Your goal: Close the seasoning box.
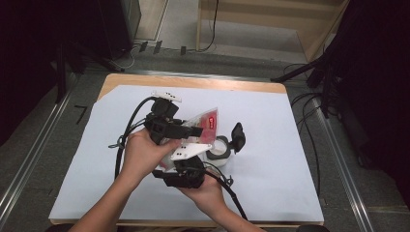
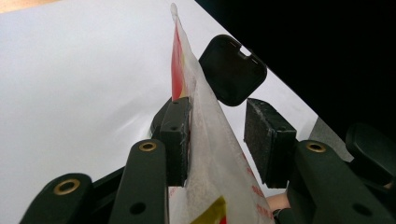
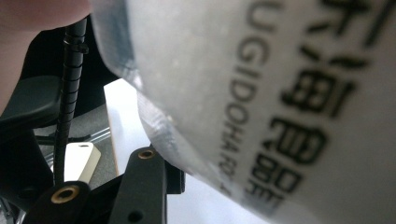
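A clear bag of white powder with a red label (image 1: 209,120) is held up over the table between both grippers. My left gripper (image 1: 192,130) reaches across it from the left. In the left gripper view the bag (image 2: 205,140) leans on the left pad (image 2: 177,140), a gap separates it from the right pad (image 2: 268,140), and the left gripper (image 2: 222,119) stands open around it. My right gripper (image 1: 183,169) is below, shut on the bag's lower end. The bag's printed side (image 3: 280,93) rests on its left finger (image 3: 144,186); the other finger is hidden.
A small white jar (image 1: 220,151) stands just right of the grippers, its black flip lid (image 1: 238,137) (image 2: 232,70) open. A white sheet (image 1: 275,145) covers the wooden table. Cables (image 1: 123,145) trail from both grippers. Dark stands and rails flank the table.
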Motion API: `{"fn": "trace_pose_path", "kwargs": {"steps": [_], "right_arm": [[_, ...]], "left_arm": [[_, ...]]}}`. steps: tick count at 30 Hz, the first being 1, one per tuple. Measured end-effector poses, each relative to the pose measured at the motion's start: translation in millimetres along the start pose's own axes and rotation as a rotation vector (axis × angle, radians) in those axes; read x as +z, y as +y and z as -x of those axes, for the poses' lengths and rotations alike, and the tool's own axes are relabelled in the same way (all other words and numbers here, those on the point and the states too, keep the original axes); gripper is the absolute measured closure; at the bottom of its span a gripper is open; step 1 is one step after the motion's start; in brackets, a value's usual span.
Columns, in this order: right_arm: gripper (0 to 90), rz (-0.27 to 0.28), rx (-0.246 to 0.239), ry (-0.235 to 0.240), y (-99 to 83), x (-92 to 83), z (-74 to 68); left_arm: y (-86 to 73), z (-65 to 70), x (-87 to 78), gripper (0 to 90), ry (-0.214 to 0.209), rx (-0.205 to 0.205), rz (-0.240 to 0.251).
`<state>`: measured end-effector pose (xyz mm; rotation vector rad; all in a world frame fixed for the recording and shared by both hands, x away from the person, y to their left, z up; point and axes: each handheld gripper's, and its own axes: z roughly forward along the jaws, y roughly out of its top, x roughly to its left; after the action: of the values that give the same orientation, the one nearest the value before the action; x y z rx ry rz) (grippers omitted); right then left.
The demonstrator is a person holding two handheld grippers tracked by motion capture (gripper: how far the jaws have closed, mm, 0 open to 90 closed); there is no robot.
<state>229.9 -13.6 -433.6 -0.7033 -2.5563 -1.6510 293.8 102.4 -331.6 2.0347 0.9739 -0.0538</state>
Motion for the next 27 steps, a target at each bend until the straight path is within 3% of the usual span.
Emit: {"fn": "trace_pose_path", "kwargs": {"steps": [10,27], "right_arm": [[63.4,-0.003,0.024,0.002,-0.3,0.3,-0.5],[61.9,0.0,0.006,-0.007,-4.8,1.8,-1.3]], "left_arm": [[0.0,-0.7,1.7,64.0,0.007,-0.004,-0.015],[-1.7,2.0,4.5,66.8,0.014,0.013,-0.012]]}}
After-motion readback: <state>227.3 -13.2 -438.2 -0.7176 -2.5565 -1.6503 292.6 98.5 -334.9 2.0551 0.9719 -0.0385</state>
